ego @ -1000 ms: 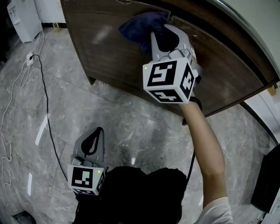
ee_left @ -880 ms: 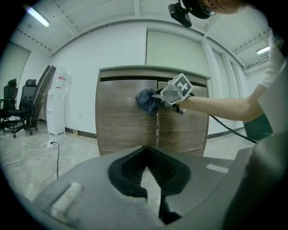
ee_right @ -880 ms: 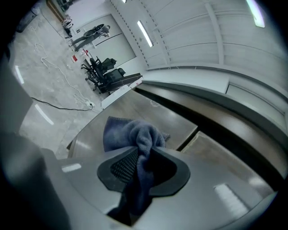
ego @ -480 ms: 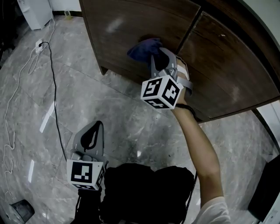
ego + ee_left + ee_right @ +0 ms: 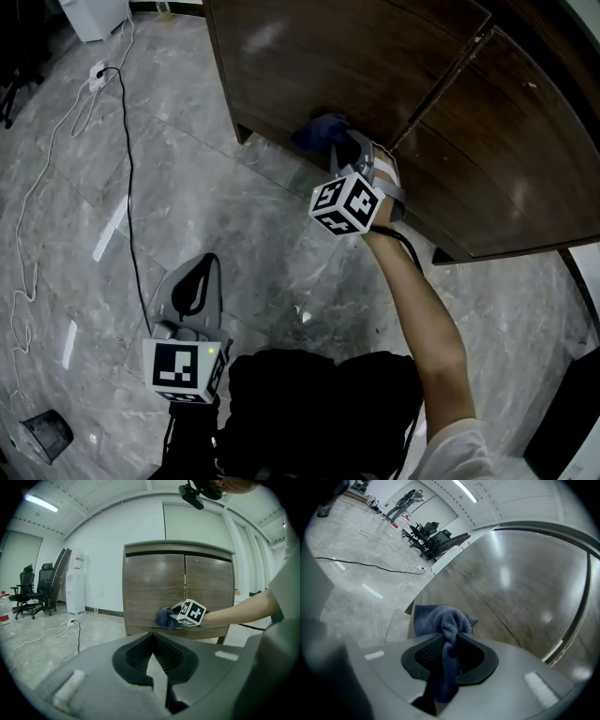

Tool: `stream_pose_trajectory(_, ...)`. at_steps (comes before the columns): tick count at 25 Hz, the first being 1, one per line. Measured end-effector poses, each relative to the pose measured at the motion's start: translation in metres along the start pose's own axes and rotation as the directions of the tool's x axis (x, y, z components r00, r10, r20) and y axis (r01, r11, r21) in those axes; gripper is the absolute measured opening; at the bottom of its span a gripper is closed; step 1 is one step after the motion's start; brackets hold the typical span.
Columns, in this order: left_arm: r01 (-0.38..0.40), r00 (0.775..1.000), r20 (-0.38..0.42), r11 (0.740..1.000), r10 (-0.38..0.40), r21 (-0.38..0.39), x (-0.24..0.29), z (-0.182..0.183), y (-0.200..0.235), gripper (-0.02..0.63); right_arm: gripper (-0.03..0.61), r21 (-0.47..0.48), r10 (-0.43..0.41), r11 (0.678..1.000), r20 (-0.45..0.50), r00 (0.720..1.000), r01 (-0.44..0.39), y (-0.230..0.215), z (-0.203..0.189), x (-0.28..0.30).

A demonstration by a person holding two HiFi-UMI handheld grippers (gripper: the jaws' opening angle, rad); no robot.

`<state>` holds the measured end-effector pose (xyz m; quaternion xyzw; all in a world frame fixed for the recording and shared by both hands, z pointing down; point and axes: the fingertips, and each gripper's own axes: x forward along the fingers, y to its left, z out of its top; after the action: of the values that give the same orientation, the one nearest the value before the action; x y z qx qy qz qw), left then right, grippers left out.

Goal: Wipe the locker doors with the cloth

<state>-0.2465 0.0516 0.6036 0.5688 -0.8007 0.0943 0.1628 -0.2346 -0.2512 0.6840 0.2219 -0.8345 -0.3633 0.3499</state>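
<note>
R tool view only: R tool (image 5: 449,645) clamped on cloth (image 5: 440,618), fabric pinched betw. pads, rest bunched ahead against left door (image 5: 506,597). L tool view alone gives whole locker (image 5: 154,583) front-on; L tool (image 5: 153,641) jaws together, nothing betw. Head view adds cable (image 5: 128,169) on floor. Cloth: dk blue, crumpled, low on left door nr centre seam.
</note>
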Motion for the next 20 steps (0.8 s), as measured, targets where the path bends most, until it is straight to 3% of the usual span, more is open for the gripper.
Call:
stream_pose_trajectory(9, -0.02, 1.0, -0.016, 1.0, 0.02, -0.017, -0.003, -0.007, 0.011, 0.003, 0.081, 0.055, 0.072, 0.996, -0.033, 0.997, -0.07, 0.029, -0.009, 0.017)
stream_pose_trajectory(15, -0.032, 0.999, 0.021, 0.999, 0.032, -0.001, -0.008, -0.001, 0.019, 0.003, 0.08, 0.071, -0.021, 0.997, 0.077, 0.997, 0.015, -0.033, 0.052, -0.005)
stream_pose_trajectory(20, -0.023, 0.999, 0.022, 1.0, 0.023, -0.012, -0.011, 0.004, 0.017, 0.003, 0.081, 0.083, -0.128, 0.99, 0.171, 0.977, 0.115, -0.112, 0.112, -0.042)
